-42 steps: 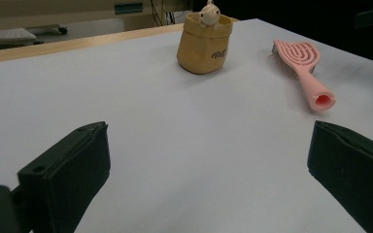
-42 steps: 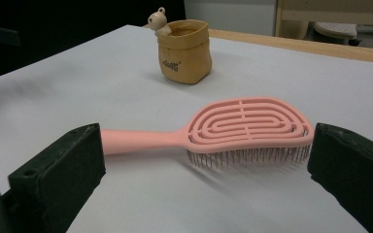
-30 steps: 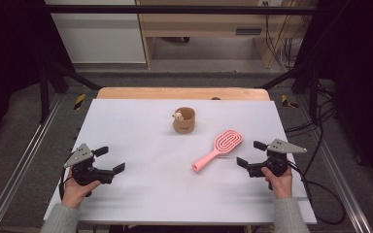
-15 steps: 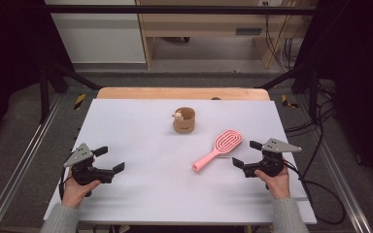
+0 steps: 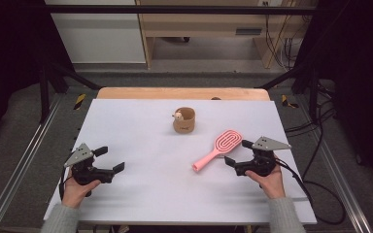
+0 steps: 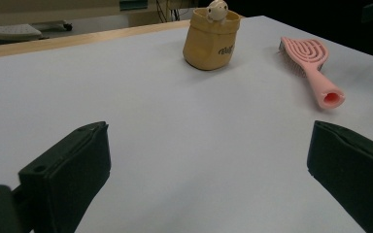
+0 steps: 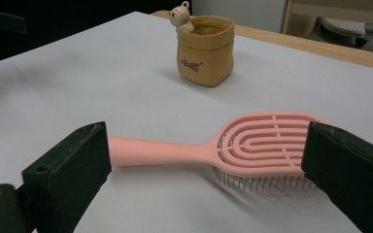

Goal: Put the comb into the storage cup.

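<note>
One pink hairbrush [image 5: 217,150] lies bristles-down on the white table [image 5: 141,194], just ahead of the right gripper [image 5: 236,154], whose jaws stand wide and have just been closing a little, with nothing pressed between the pads. Seen along that gripper's own jaws, the brush [image 7: 233,150] stretches across the gap ahead of them: a slotted oval head of looped ribs at one side, fine bristles showing beneath it, and a smooth round handle tapering toward the other jaw. From the left gripper view the handle's end [image 6: 331,98] shows as hollow. Two grippers are at work in all; the left gripper [image 5: 110,159] sits well apart near the table's other side, its jaws likewise spread wide over bare tabletop, gripping nothing. Farther back, near the middle of the table, stands one small tan pouch-shaped cup [image 5: 184,120] with dark lettering on its side and a single little bear figure [image 5: 178,116] peeking over the rim. Nothing lies between the right gripper and the brush; the cup stands apart behind it.
</note>
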`<state>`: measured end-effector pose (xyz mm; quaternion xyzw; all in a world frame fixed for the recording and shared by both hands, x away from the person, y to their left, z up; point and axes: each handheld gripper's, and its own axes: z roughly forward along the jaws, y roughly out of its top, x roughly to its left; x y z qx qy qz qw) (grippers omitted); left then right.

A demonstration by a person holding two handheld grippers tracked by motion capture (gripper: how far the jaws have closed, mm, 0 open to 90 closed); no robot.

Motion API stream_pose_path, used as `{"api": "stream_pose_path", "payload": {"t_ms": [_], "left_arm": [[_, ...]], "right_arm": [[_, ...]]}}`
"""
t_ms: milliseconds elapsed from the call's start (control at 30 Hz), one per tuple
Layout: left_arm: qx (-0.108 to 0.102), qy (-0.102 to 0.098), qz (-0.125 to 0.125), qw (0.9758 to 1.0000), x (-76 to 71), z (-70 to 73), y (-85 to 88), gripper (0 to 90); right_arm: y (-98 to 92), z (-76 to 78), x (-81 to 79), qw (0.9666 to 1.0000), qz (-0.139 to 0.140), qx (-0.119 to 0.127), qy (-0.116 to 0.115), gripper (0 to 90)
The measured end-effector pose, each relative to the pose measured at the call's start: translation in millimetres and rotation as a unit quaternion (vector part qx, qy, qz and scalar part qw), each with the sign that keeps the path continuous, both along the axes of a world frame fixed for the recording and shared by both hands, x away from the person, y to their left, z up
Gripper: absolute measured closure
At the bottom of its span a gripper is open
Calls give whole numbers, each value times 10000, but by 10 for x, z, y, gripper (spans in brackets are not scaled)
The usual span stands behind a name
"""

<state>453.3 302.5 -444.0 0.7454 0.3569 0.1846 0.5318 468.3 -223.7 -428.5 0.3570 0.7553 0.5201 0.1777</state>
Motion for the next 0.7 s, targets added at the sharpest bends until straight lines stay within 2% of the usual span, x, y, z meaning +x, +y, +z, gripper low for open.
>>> {"api": "stream_pose_path", "payload": {"t_ms": [300,533,700], "left_arm": [[0,-12,16,10000,-3,0,7,19],[-9,-7,34,10000,-2,-3,15,19],[14,-3,30,10000,0,-8,10,19]], "right_arm": [[140,17,27,10000,27,-15,62,107],[254,28,57,9999,126,-37,75,191],[335,7,99,9997,130,-181,131,272]]}}
